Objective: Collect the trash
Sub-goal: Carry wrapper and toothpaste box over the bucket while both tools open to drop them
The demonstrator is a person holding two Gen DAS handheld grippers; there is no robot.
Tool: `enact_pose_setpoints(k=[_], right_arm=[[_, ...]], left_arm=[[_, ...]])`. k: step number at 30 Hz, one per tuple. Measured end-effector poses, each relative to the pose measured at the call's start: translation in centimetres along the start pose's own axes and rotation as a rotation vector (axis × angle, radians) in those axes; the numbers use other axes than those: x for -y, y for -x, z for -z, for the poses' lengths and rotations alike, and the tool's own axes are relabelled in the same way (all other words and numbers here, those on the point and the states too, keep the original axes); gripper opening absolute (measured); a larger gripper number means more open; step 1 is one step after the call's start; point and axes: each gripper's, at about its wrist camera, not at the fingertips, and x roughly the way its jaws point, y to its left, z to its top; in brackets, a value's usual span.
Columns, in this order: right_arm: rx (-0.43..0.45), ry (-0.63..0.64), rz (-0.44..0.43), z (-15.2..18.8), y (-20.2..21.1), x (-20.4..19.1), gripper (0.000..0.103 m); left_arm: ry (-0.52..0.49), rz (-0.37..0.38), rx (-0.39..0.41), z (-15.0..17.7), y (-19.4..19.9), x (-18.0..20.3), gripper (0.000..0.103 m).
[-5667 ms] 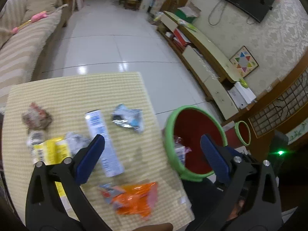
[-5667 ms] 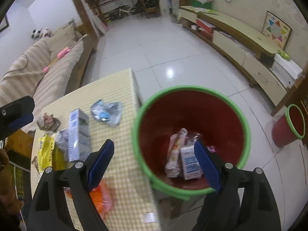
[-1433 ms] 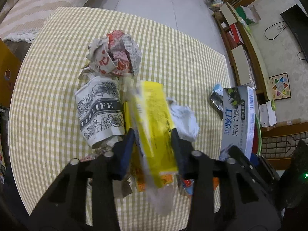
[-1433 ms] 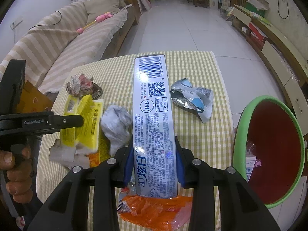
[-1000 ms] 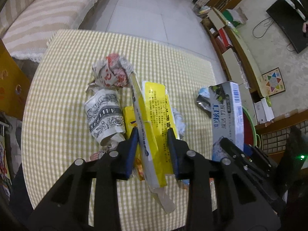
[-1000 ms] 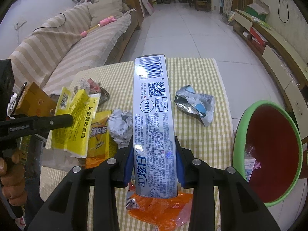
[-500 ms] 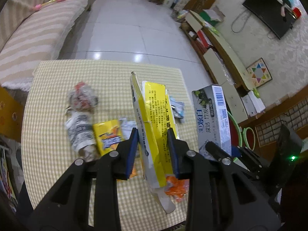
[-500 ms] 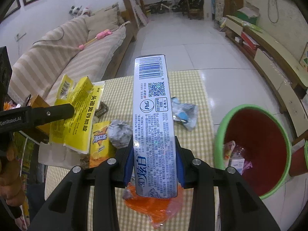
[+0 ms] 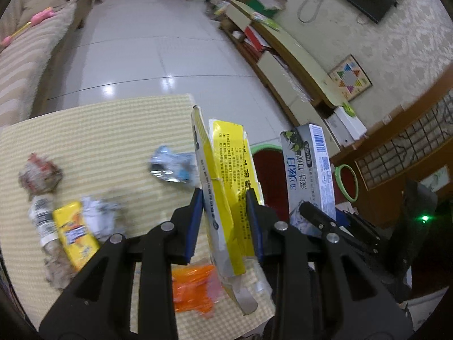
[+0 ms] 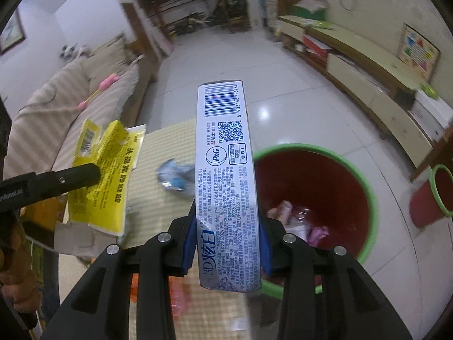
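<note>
Checked cloth covers the bench (image 9: 93, 130), where a silver wrapper (image 9: 171, 167) lies. Above it, the left tool (image 9: 225, 198) is clamped on a yellow flattened packet (image 9: 229, 175), the right tool (image 10: 228, 218) on a toothpaste box (image 10: 226, 170) beside the green-rimmed bin (image 10: 362, 175).

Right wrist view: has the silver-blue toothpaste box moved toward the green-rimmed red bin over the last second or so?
Yes. The silver-blue toothpaste box, clamped in the right gripper, now overlaps the green-rimmed red bin; before, checked tablecloth showed between them.
</note>
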Motion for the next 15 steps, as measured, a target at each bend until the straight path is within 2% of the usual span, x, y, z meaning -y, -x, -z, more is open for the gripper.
enact_pose_setpoints(k=[8,15], right_arm=[[-0.024,-0.103,0.053,0.5,-0.3,6.7,0.034],[-0.043,-0.139,0.062,0.9,-0.9,9.2,0.034]], left_arm=[[-0.065,0.065,-0.054,-0.6,-4.9,5.4,0.030],[-0.108,0.060,-0.096,-0.7,-8.4,8.4,0.031]])
